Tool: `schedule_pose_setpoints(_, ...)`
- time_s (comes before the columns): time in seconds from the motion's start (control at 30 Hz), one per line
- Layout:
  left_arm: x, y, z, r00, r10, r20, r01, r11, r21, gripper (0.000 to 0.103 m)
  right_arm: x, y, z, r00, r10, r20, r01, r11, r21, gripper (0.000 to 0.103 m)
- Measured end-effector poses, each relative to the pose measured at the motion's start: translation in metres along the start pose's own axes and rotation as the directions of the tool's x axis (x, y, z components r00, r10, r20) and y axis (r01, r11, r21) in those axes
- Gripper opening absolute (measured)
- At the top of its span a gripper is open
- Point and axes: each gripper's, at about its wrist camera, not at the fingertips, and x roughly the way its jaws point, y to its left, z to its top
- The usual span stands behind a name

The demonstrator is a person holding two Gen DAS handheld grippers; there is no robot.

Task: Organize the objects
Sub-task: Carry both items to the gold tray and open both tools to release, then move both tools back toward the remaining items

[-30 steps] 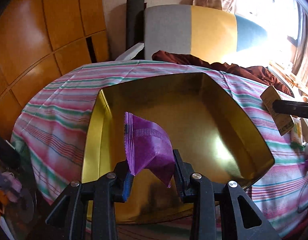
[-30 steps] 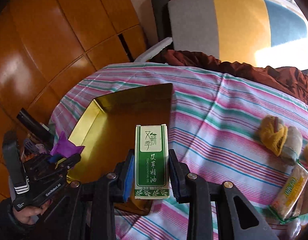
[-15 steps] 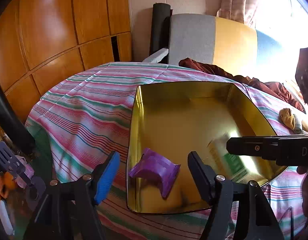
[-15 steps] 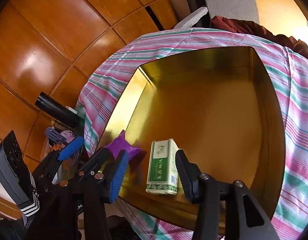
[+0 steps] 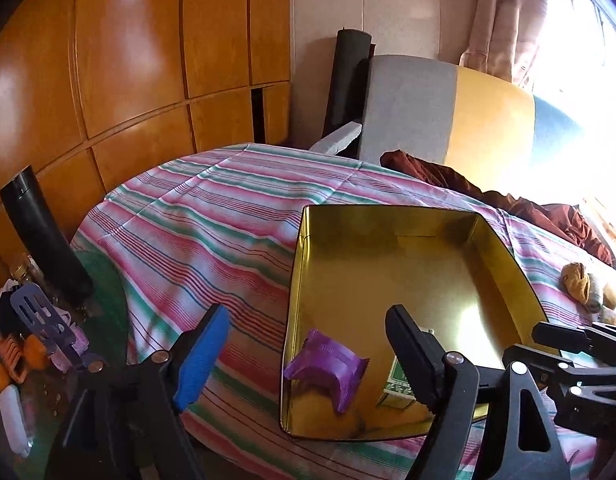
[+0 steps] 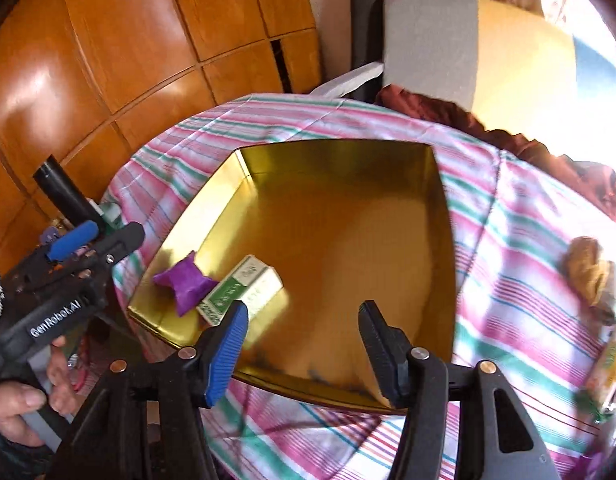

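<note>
A crumpled purple sachet (image 6: 187, 281) and a green-and-white carton (image 6: 241, 289), lying flat, touch in the gold tin (image 6: 444, 216), left of the right tool (image 6: 304, 332).

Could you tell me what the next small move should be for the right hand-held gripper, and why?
Probably swing the right hand-held gripper toward the yellow bundle on the striped cloth. Its jaws have just been opening and hold nothing; the green box and purple packet already lie in the gold tin, while the bundle lies outside it.
</note>
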Motion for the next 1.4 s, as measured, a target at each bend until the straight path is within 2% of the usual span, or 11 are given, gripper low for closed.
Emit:
schedule_pose_setpoints(0.17, -0.009, -0.017, 0.008, 0.999, -0.046, 0.011, 0.046, 0.999, 0.026, 0.084, -0.023, -0.015, -0.006, 0.992, -0.103, 0.066, 0.103, 0.995, 0.012, 0.080)
schedule_pose_setpoints(0.37, -0.013, -0.043, 0.009, 0.996, -0.093, 0.001, 0.092, 0.992, 0.083, 0.085, -0.047, -0.044, -0.012, 0.977, -0.185, 0.107, 0.181, 0.982, 0.045, 0.083)
schedule_pose_setpoints(0.57, -0.016, -0.073, 0.009, 0.990, -0.140, -0.009, 0.140, 0.980, 0.142, 0.085, -0.070, -0.094, -0.021, 0.952, -0.284, 0.111, 0.270, 0.955, 0.121, 0.084)
schedule_pose_setpoints(0.77, -0.017, -0.108, 0.013, 0.978, -0.208, -0.025, 0.209, 0.959, 0.193, 0.085, -0.098, -0.163, -0.027, 0.887, -0.451, 0.096, 0.425, 0.881, 0.208, 0.084)
schedule_pose_setpoints(0.9, -0.018, -0.137, 0.016, 0.964, -0.262, -0.041, 0.265, 0.937, 0.229, 0.085, -0.114, -0.224, -0.037, 0.814, -0.576, 0.069, 0.532, 0.789, 0.307, 0.084)
schedule_pose_setpoints(1.0, -0.017, -0.161, 0.018, 0.952, -0.300, -0.063, 0.306, 0.918, 0.253, 0.085, -0.120, -0.267, -0.050, 0.771, -0.635, 0.049, 0.564, 0.716, 0.410, 0.084)
schedule_pose_setpoints(1.03, -0.016, -0.170, 0.018, 0.948, -0.309, -0.076, 0.318, 0.912, 0.260, 0.085, -0.122, -0.281, -0.056, 0.769, -0.638, 0.033, 0.553, 0.691, 0.465, 0.084)
schedule_pose_setpoints(1.1, -0.016, -0.185, 0.019, 0.938, -0.336, -0.092, 0.348, 0.898, 0.268, 0.085, -0.126, -0.304, -0.067, 0.794, -0.608, -0.011, 0.506, 0.650, 0.567, 0.084)
schedule_pose_setpoints(1.2, -0.009, -0.214, 0.018, 0.923, -0.360, -0.136, 0.385, 0.878, 0.285, 0.085, -0.137, -0.315, -0.075, 0.792, -0.610, -0.018, 0.482, 0.607, 0.632, 0.084)
schedule_pose_setpoints(1.3, 0.004, -0.240, 0.018, 0.889, -0.409, -0.206, 0.450, 0.862, 0.234, 0.084, -0.137, -0.320, -0.079, 0.811, -0.584, -0.033, 0.456, 0.595, 0.662, 0.084)
schedule_pose_setpoints(1.4, 0.017, -0.269, 0.018, 0.871, -0.420, -0.253, 0.476, 0.849, 0.230, 0.082, -0.140, -0.319, -0.081, 0.816, -0.577, -0.022, 0.437, 0.592, 0.677, 0.084)
